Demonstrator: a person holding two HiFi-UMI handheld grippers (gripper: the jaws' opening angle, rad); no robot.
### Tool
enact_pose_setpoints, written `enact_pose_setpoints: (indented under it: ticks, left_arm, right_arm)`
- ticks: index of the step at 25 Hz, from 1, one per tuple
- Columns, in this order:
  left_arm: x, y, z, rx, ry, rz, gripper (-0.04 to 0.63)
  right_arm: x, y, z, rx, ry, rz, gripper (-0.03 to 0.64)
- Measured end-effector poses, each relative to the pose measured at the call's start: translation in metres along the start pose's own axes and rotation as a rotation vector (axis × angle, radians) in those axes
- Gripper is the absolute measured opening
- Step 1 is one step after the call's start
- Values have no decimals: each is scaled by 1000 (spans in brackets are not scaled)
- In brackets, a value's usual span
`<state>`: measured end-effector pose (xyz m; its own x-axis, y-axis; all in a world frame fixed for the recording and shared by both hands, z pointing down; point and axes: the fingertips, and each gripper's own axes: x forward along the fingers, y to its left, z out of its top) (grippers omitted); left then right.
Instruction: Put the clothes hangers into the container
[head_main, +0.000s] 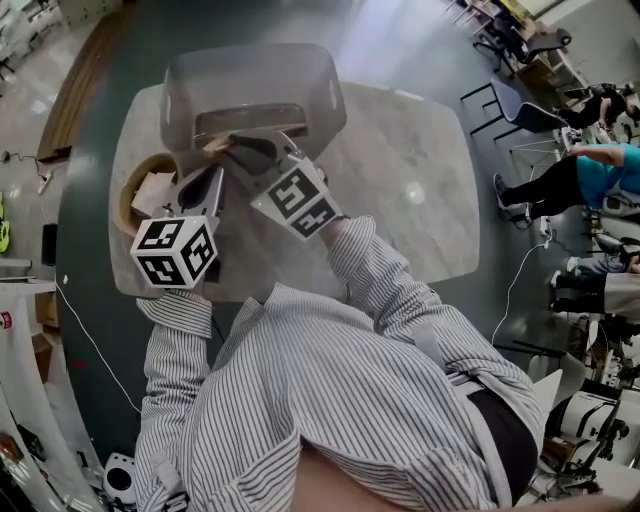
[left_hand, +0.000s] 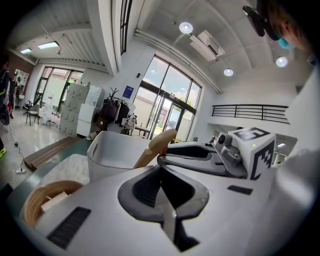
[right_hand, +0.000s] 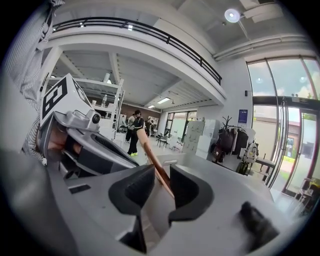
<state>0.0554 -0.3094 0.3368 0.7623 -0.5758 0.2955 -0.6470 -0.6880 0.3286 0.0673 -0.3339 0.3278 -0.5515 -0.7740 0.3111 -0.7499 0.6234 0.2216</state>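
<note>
Item 1: wooden hanger (left_hand: 159, 146). Light tan wood with a rounded end; only one arm is visible. It is held off the bench, tilted, with the arm clamped between the jaws of the right gripper (right_hand: 161, 186) and running up and away from them. The rounded end stands just above the near rim of the container (head_main: 190, 90).

Item 2: container. A pale, translucent plastic tub with rounded corners and a handle cut-out in its end wall. It stands upright and open-topped at the far side of the bench.
</note>
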Motion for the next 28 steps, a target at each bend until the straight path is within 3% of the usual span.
enact_pose_setpoints:
  ticks: [14,22,28]
  left_arm:
    - [-17,-7,16,42,-41,-29,11]
    - [-43,-29,14,61,-67,-72,11]
    - [-72,-46,-2,58,-65,-102,11]
  right_arm:
    - [-35,4,13,113,-67,-46,95]
    - [-78,16,17,342,-160,-97,95]
    - [-111,47,11,455,-203,-133,91]
